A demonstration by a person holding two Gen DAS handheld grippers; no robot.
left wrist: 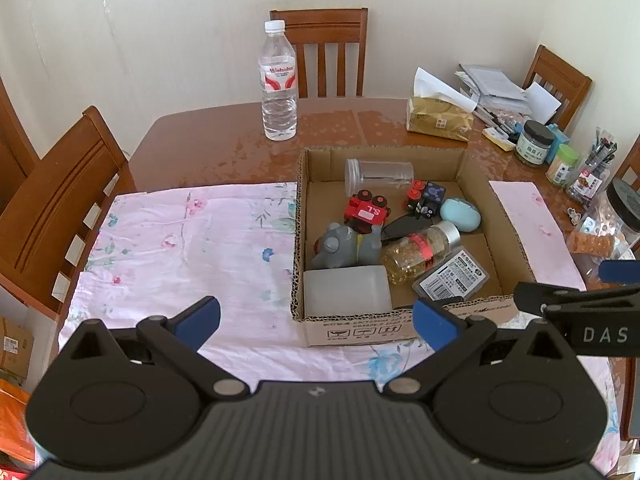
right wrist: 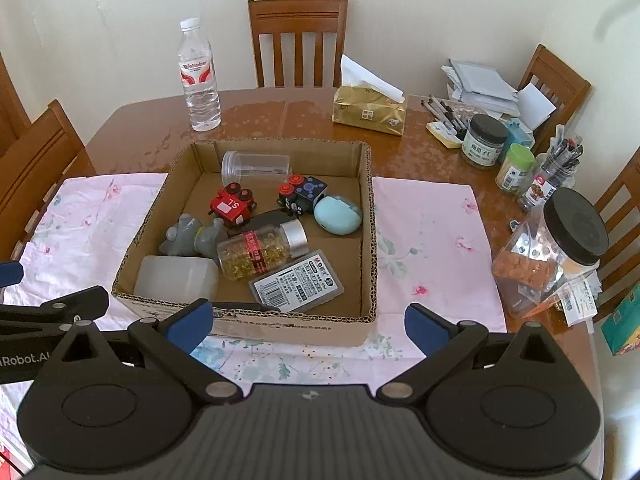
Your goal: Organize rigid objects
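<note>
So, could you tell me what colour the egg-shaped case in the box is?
Pale blue-green: the egg-shaped case, clearest in the right wrist view.

A cardboard box [right wrist: 366, 240] sits mid-bench [right wrist: 420, 152] on a cloth [right wrist: 432, 240], holding a pill bottle [right wrist: 260, 250] between an elephant toy [right wrist: 192, 236] and a card case [right wrist: 296, 286], while a water bottle [right wrist: 198, 76] stands behind it toward the far edge.
</note>
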